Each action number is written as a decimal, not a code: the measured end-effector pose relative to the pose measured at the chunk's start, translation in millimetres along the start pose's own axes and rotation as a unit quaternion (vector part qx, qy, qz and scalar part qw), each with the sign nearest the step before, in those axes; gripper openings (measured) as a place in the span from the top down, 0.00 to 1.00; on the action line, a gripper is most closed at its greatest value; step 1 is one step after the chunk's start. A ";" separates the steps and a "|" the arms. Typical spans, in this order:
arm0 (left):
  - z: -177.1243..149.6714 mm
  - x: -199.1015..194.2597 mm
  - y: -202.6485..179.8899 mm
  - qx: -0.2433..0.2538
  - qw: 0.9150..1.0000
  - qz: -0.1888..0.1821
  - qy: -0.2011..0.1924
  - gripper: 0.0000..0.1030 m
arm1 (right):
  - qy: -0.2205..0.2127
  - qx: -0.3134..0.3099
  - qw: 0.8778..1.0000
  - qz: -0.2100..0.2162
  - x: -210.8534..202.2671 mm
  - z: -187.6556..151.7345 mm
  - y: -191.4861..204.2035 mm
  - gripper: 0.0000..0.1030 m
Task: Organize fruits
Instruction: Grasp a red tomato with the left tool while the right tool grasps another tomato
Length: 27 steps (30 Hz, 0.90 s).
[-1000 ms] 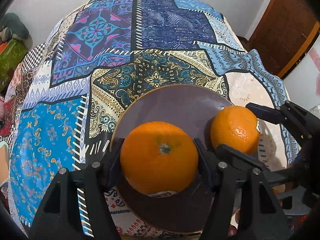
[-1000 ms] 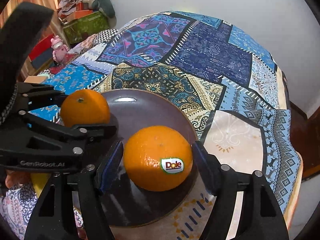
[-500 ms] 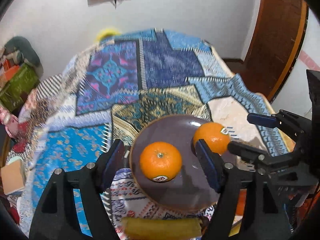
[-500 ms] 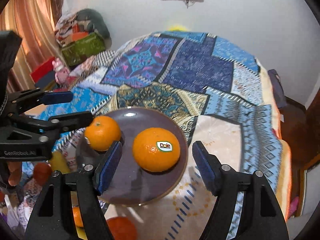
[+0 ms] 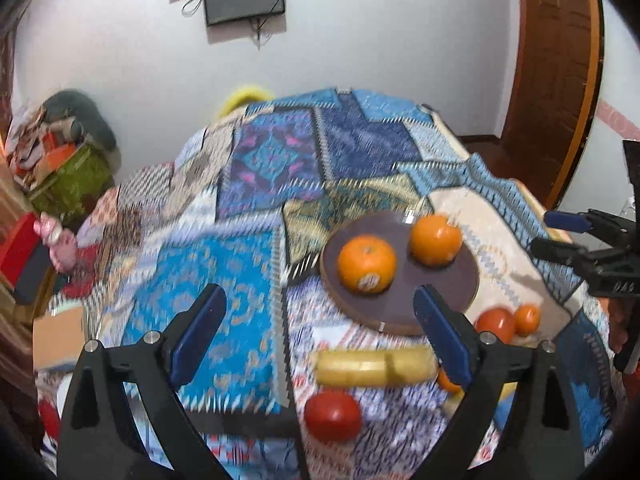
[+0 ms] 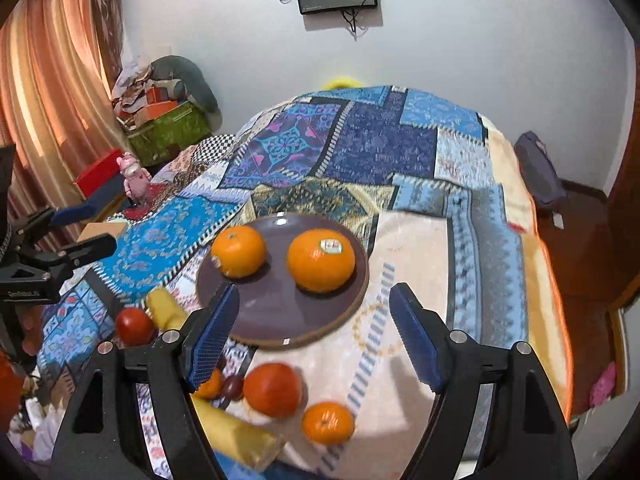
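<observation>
A dark brown plate [image 5: 436, 296] [image 6: 280, 320] lies on the patterned cloth and holds two oranges [image 5: 367, 263] [image 5: 435, 240], which the right wrist view also shows [image 6: 238, 250] [image 6: 321, 260]. My left gripper [image 5: 320, 336] is open and empty, pulled back above the table. My right gripper [image 6: 314, 340] is open and empty, also well back from the plate. Loose fruit lies near the plate's front: a banana [image 5: 374, 361], a red tomato [image 5: 332, 416], another tomato [image 6: 273, 389], a small orange [image 6: 328, 422].
The table's patchwork cloth [image 6: 360, 148] stretches far behind the plate. A green box [image 6: 168, 130] and clutter stand at the left by a curtain [image 6: 48, 80]. A wooden door [image 5: 556, 80] is at the right. A grape [image 6: 233, 387] lies among the loose fruit.
Both grippers have let go of the oranges, opened, and pulled back and up from the plate. The two oranges stay on the plate. Loose fruit has come into view.
</observation>
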<state>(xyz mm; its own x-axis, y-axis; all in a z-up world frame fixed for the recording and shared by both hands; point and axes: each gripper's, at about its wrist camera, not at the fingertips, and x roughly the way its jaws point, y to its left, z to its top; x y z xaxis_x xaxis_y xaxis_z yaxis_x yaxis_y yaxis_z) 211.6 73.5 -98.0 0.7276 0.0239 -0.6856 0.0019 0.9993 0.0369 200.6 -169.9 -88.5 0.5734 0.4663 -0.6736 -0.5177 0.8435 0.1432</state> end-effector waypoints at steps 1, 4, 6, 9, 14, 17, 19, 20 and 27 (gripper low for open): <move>-8.2 1.8 4.1 -0.008 1.000 0.000 0.010 0.07 | 0.004 0.003 1.000 0.002 1.2 -3.5 -0.2 0.27; -29.9 9.5 14.0 -0.030 0.999 -0.004 0.040 0.07 | 0.018 0.003 1.000 0.005 4.0 -16.9 3.0 0.27; -43.5 16.7 18.8 -0.045 0.997 -0.011 0.060 0.07 | 0.027 0.004 1.000 0.008 6.7 -24.9 4.2 0.27; -61.8 23.0 20.6 -0.065 0.994 -0.022 0.082 0.07 | 0.048 0.001 0.999 0.016 15.9 -39.2 8.0 0.30; -78.5 34.3 16.1 -0.073 0.991 -0.040 0.104 0.16 | 0.080 -0.016 0.996 0.020 32.8 -47.6 12.4 0.40; -83.8 41.6 11.6 -0.066 0.990 -0.044 0.115 0.23 | 0.087 -0.029 0.996 0.020 39.2 -48.0 17.0 0.42; -86.5 46.4 9.3 -0.063 0.989 -0.047 0.124 0.26 | 0.092 -0.034 0.995 0.024 44.3 -47.0 18.7 0.43; -87.1 48.6 7.9 -0.062 0.989 -0.048 0.126 0.28 | 0.097 -0.038 0.994 0.024 47.9 -46.9 19.8 0.44; -89.1 57.7 2.2 -0.053 0.988 -0.052 0.136 0.35 | 0.111 -0.070 0.991 0.018 56.2 -50.8 25.9 0.44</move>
<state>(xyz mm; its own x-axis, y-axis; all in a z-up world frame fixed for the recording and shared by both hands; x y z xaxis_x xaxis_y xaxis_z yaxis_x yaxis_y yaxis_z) 192.5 79.6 -202.3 0.5162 -0.0870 -0.8520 -0.0144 0.9938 -0.1102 187.1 -135.3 -159.5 0.4068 0.4113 -0.8157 -0.6264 0.7755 0.0787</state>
